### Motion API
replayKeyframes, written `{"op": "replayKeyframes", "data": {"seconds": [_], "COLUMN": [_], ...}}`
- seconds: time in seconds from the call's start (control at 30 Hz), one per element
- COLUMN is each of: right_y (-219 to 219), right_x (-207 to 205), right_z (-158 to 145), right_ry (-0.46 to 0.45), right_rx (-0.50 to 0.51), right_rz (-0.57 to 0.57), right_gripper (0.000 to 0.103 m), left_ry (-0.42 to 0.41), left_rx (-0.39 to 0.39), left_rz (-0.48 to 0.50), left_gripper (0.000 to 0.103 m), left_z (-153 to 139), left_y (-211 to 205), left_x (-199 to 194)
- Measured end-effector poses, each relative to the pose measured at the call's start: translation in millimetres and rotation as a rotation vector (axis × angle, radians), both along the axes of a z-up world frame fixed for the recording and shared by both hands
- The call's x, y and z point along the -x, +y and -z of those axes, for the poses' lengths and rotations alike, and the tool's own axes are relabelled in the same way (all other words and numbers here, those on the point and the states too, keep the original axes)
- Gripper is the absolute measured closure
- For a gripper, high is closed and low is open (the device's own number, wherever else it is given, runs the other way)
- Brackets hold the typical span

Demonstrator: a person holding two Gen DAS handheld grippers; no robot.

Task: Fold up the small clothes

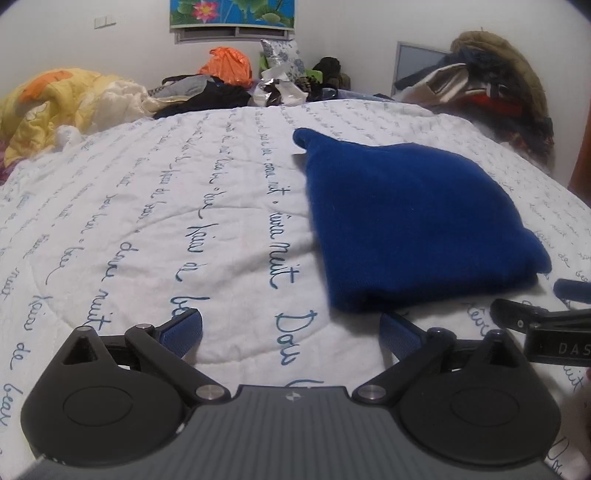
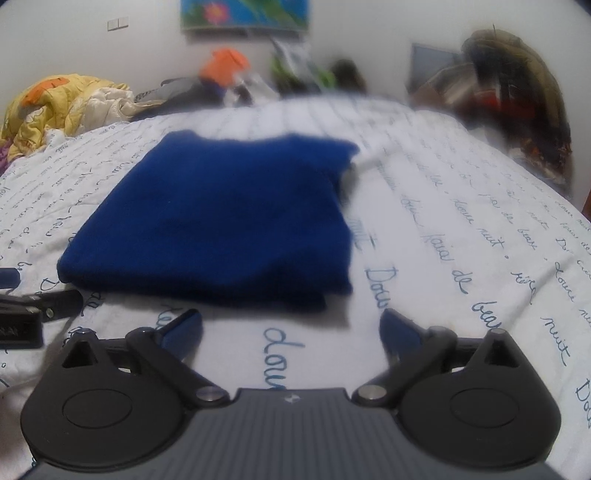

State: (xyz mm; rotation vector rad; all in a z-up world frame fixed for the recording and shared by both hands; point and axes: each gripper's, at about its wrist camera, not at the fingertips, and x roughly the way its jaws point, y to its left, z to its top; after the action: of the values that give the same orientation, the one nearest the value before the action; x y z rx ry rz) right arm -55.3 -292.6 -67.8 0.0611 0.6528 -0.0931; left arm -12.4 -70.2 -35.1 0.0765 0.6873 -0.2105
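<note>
A folded blue fleece garment (image 1: 410, 218) lies flat on the white quilt with blue script (image 1: 184, 221). It also shows in the right wrist view (image 2: 221, 221), which is blurred. My left gripper (image 1: 291, 325) is open and empty, just in front of the garment's near left corner. My right gripper (image 2: 291, 325) is open and empty, just in front of the garment's near right edge. Part of the right gripper shows at the right edge of the left wrist view (image 1: 546, 325). Part of the left gripper shows at the left edge of the right wrist view (image 2: 29, 314).
A yellow and orange quilt (image 1: 62, 99) is bunched at the far left. A heap of clothes and bags (image 1: 251, 81) lies along the far edge of the bed. Coats (image 1: 498, 85) hang at the far right. A flower picture (image 1: 232, 13) hangs on the wall.
</note>
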Motion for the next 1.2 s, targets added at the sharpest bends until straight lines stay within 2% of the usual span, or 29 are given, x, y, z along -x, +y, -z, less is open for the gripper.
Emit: {"op": "replayKeyframes", "data": {"seconds": [0.17, 1.2], "right_y": [0.3, -0.3], "right_x": [2.0, 4.1], "right_z": [-0.5, 0.3], "right_ry": [0.000, 0.001], "right_rx": [-0.001, -0.003], "right_rz": [0.006, 0.007], "right_gripper": [0.000, 0.000], "left_ry": [0.014, 0.013], "left_rx": [-0.029, -0.023], "left_rz": [0.013, 0.001], "left_gripper": [0.000, 0.000], "left_z": [1.9, 1.9], "left_y": [-3.9, -0.2], "left_x": [0.6, 3.4]}}
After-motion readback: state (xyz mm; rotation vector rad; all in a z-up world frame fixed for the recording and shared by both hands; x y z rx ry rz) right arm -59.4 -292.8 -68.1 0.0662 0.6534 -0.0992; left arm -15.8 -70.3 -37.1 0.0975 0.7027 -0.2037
